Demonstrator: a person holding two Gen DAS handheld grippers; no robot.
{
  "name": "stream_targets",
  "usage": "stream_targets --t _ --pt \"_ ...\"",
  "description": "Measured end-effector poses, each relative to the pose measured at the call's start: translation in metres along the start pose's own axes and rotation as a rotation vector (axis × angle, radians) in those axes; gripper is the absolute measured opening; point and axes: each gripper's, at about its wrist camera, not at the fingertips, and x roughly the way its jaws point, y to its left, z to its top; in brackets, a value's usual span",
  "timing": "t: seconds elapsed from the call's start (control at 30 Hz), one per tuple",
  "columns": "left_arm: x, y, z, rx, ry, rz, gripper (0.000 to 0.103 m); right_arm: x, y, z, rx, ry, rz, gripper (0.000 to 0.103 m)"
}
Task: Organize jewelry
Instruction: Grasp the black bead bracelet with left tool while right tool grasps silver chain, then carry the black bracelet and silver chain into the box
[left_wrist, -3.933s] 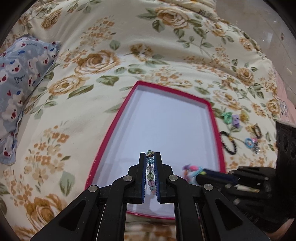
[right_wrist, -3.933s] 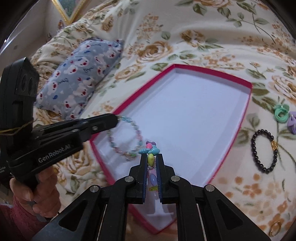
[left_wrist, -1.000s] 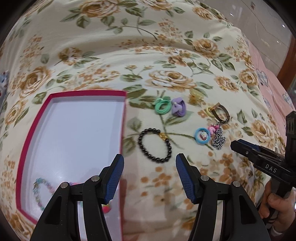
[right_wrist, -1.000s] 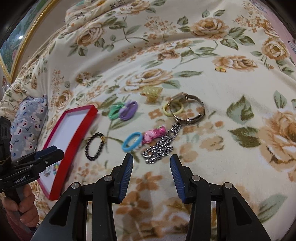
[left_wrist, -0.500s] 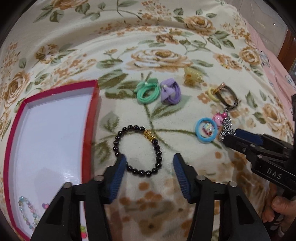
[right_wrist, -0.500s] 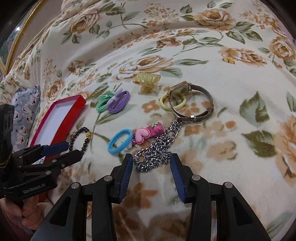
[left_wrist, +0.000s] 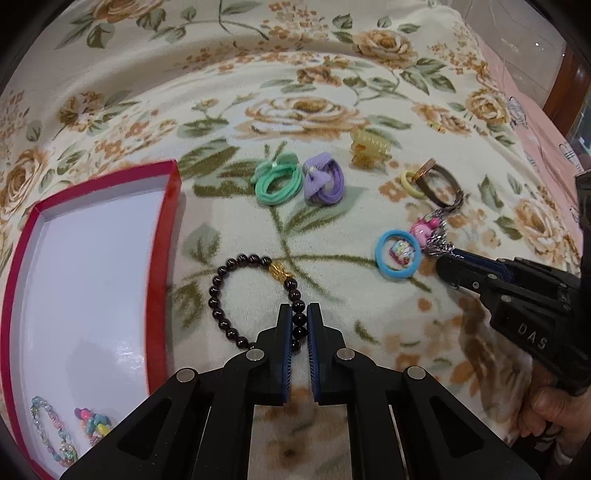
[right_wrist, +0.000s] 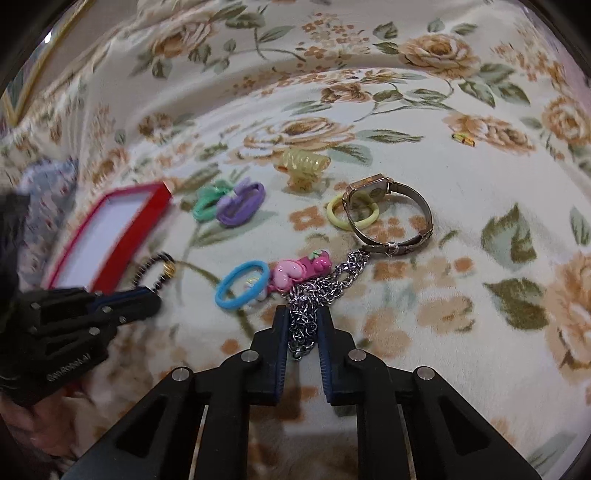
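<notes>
2 grippers down on floral bedspread (left_wrist: 332, 92). Left gripper (left_wrist: 299, 314) clamped on black bead bracelet (left_wrist: 221, 291), beads pinched between the blue pads, rest of the loop lying on the fabric just right of red tray (left_wrist: 162, 258). Right gripper (right_wrist: 303, 317) closed around silver chain (right_wrist: 317, 291), links bunched between the pads, far end reaching watch (right_wrist: 391, 218). Inside the tray, near corner: 2 pastel bead bracelets (left_wrist: 51, 428). On the spread beyond: green hair tie (left_wrist: 277, 181) touching purple hair tie (left_wrist: 325, 181), yellow claw clip (left_wrist: 369, 147), blue ring tie (left_wrist: 397, 254) beside pink charm (right_wrist: 299, 273).
</notes>
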Motion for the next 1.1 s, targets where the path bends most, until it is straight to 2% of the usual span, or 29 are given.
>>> stream_targets --t 0.27,0.5,1.1 --pt "-0.05 0.016 -0.01 -0.038 -0.076 -0.032 0.007 -0.038 0.017 0.011 -0.002 -0.085 0.045 0.014" --pt "-0.091 0.034 -0.023 -0.079 -0.13 -0.033 0.007 -0.064 0.04 0.023 -0.007 -0.15 0.124 0.013" --pt "-0.161 0.092 -0.053 -0.2 -0.235 0.006 0.007 -0.067 0.118 0.034 -0.128 -0.162 0.242 0.013"
